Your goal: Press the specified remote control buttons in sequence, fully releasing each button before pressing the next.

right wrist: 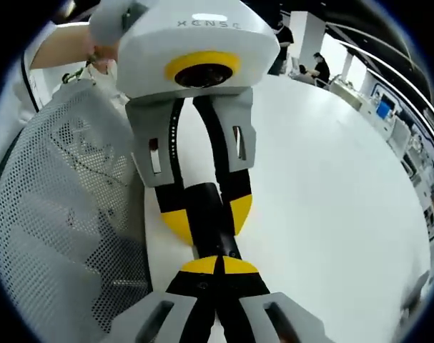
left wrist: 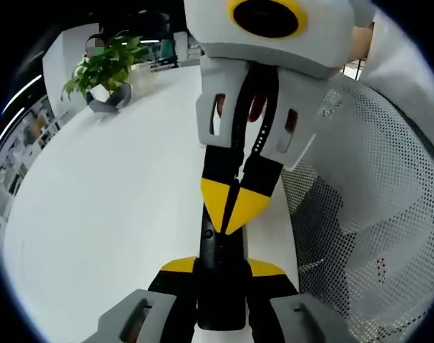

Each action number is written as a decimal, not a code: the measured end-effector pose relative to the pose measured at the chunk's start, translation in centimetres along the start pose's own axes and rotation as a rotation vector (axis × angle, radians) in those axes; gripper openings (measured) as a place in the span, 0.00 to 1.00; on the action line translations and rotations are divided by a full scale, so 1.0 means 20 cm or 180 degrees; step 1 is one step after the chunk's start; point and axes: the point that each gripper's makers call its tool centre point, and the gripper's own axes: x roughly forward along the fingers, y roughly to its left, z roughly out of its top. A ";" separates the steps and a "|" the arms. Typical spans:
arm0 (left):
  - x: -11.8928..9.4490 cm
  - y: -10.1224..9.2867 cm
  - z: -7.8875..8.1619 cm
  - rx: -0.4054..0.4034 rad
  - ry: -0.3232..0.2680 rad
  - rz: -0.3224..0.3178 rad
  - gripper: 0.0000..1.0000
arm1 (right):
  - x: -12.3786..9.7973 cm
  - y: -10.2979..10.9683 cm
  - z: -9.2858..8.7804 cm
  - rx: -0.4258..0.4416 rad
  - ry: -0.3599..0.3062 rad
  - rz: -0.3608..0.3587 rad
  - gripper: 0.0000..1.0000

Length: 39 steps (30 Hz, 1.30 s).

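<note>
White bench spreads wide under both grippers. A person in white perforated mesh clothing stands at its edge. Potted plant sits far back on the bench in a grey pot. Black remote control is held above the bench edge, clamped lengthwise between the left gripper fingers. Right gripper fingers are closed, yellow tips together, touching the remote's top face.
</note>
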 end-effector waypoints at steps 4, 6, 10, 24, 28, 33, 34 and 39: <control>0.00 0.00 0.00 0.0011 0.0016 -0.0004 0.25 | 0.01 -0.01 0.00 -0.0054 0.0145 0.0062 0.00; 0.00 0.00 0.00 0.0021 0.0024 -0.0008 0.25 | 0.01 -0.01 0.00 -0.0087 0.0167 0.0106 0.00; 0.00 0.00 0.00 0.0021 0.0028 -0.0010 0.25 | 0.01 -0.01 0.01 -0.0115 0.0150 0.0144 0.00; 0.00 0.00 0.00 0.0017 0.0018 -0.0011 0.25 | 0.01 -0.06 0.00 0.0227 0.0122 0.0450 0.00; 0.00 0.00 0.00 0.0007 -0.0001 -0.0007 0.25 | 0.01 -0.07 0.00 0.0255 0.0175 0.0504 0.00; 0.00 0.00 0.00 0.0007 -0.0015 -0.0019 0.25 | 0.02 -0.07 0.00 0.0399 0.0313 0.0650 0.00; 0.00 0.00 0.00 0.0005 -0.0016 -0.0024 0.25 | 0.03 -0.07 0.00 0.0422 0.0381 0.0651 0.00; -0.01 0.00 0.00 -0.0032 -0.0034 -0.0073 0.25 | 0.05 -0.08 0.00 0.0337 0.0554 0.0648 0.00</control>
